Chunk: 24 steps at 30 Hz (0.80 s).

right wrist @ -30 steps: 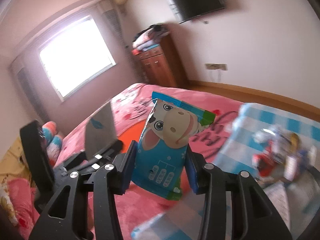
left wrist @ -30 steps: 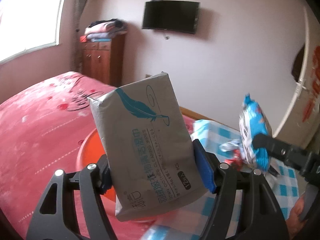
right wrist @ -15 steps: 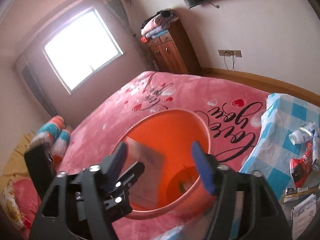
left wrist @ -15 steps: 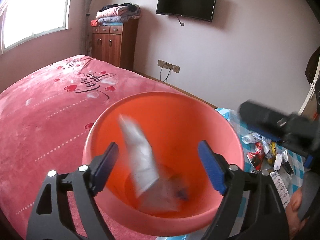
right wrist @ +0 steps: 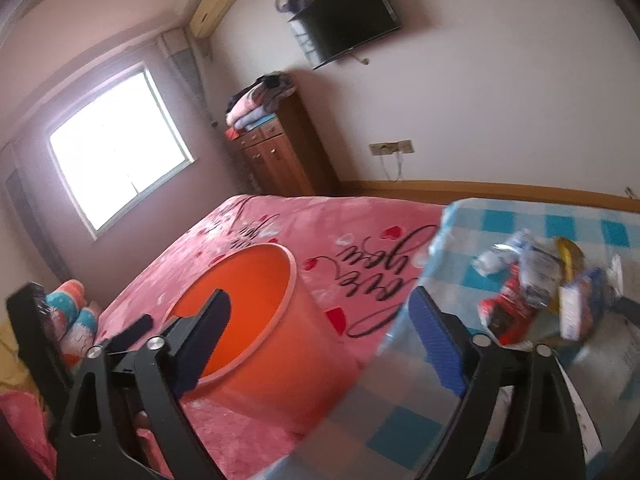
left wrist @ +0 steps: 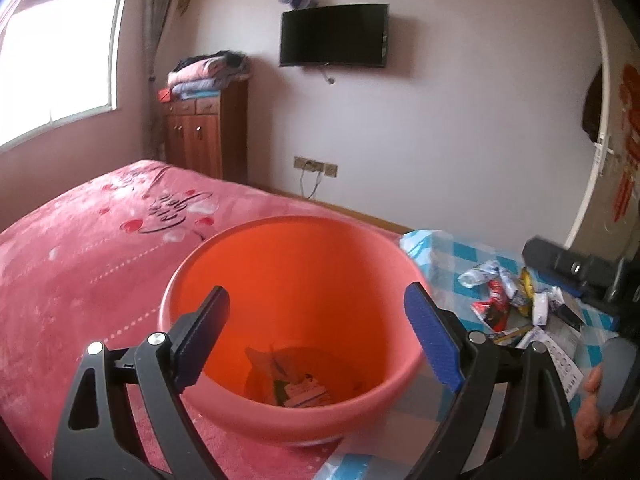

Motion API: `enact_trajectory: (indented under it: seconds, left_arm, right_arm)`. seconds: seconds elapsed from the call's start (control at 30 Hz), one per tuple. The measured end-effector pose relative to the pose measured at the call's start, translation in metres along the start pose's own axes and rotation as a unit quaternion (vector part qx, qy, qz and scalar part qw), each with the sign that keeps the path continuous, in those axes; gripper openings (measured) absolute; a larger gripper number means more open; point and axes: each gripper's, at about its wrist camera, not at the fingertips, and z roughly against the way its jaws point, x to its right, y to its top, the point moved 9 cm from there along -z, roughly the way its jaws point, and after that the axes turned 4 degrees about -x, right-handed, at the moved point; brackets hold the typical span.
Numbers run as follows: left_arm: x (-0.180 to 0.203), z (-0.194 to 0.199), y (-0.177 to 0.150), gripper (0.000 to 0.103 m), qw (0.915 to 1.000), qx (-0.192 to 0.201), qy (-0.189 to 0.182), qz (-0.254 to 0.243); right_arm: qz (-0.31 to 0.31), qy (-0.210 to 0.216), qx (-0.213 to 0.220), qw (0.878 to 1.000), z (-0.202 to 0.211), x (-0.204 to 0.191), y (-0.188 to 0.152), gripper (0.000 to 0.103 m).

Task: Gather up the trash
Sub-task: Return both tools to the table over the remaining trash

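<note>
The left gripper [left wrist: 316, 332] hangs over the orange bucket [left wrist: 224, 252], jaws spread wide and holding nothing. A few wrappers [left wrist: 298, 386] lie at the bucket's bottom. The right gripper [right wrist: 320, 330], jaws equally spread, sits between the bucket on its left and the trash pile [right wrist: 536, 288] on its right. That pile rests on the blue-checked bench [right wrist: 576, 224]; the bucket stands on the pink bed [left wrist: 80, 240].
</note>
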Motion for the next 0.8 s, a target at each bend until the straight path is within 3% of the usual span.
enact_trajectory:
  seconds: [0.4, 0.8]
  left_arm:
    - [0.050, 0.021, -0.017, 0.089, 0.9983, -0.005, -0.051, -0.028]
    - [0.096, 0.016, -0.051, 0.089, 0.9927, -0.058, -0.102, -0.028]
  right_arm:
    - [0.017, -0.077, 0.067, 0.995, 0.061, 0.053, -0.029, 0.095]
    - [-0.001, -0.134, 0.093, 0.987, 0.107, 0.100, -0.052, 0.098]
